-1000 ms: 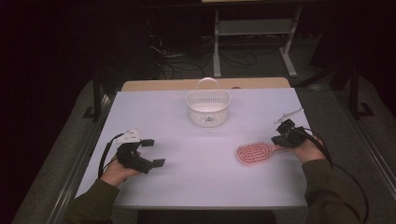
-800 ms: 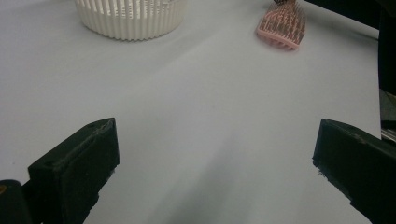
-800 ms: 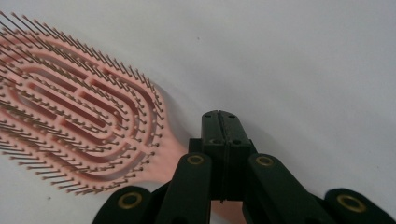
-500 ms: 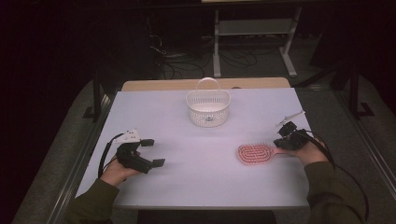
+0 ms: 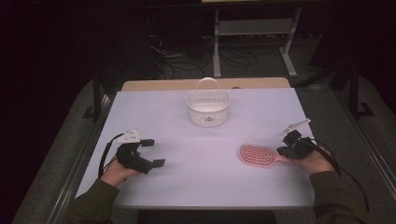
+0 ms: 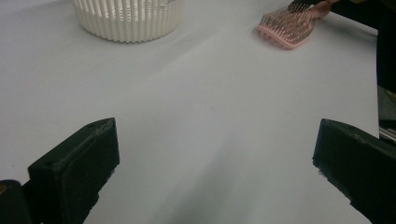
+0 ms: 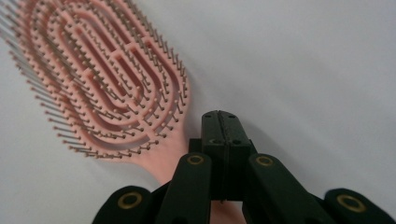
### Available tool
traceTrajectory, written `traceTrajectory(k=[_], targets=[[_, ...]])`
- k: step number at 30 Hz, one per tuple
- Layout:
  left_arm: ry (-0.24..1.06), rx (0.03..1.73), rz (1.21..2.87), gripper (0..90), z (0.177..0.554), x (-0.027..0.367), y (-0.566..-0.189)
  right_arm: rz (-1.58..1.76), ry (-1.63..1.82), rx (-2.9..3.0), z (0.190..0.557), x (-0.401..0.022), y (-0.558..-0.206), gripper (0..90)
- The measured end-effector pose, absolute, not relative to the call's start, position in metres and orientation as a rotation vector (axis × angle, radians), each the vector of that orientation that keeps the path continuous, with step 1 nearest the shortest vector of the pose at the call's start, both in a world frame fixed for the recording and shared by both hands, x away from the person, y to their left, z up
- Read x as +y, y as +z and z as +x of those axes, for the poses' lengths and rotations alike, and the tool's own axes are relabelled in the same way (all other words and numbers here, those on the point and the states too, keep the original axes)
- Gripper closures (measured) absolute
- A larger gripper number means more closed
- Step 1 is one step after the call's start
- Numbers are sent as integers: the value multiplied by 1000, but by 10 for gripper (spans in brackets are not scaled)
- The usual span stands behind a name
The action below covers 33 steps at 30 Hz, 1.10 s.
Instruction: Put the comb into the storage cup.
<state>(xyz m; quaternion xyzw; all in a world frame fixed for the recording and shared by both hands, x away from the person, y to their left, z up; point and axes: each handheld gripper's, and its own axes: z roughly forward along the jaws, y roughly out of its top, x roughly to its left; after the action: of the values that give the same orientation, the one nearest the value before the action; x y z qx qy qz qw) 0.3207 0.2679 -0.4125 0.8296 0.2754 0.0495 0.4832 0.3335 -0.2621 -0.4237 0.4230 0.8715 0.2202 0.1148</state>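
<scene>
A pink hairbrush lies bristles up on the white table, at the right front. My right gripper is at its handle end. In the right gripper view the jaws are shut flat against each other, just over the pink handle, with nothing between them. Whether they touch the handle I cannot tell. My left gripper rests at the left front, open wide with nothing between its jaws. From there the hairbrush shows far off.
A white slatted basket with a raised handle stands at the back middle of the table; its wall also appears in the left gripper view. Cables trail from both grippers. Dark floor and a metal stand lie beyond the table.
My right hand has slid a little toward the table's front edge, along the brush handle. The brush, the basket and the left gripper have stayed put.
</scene>
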Motion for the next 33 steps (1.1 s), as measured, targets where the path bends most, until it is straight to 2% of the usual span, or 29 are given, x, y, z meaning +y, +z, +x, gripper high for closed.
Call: traceTrajectory(k=[22,33], targets=[[122,669,2022,1,320,268,-412,1192,693,2612,299,-255,-425,889],[125,672,2023,1,320,269,-412,1193,761,2557,298,-258,-418,885]])
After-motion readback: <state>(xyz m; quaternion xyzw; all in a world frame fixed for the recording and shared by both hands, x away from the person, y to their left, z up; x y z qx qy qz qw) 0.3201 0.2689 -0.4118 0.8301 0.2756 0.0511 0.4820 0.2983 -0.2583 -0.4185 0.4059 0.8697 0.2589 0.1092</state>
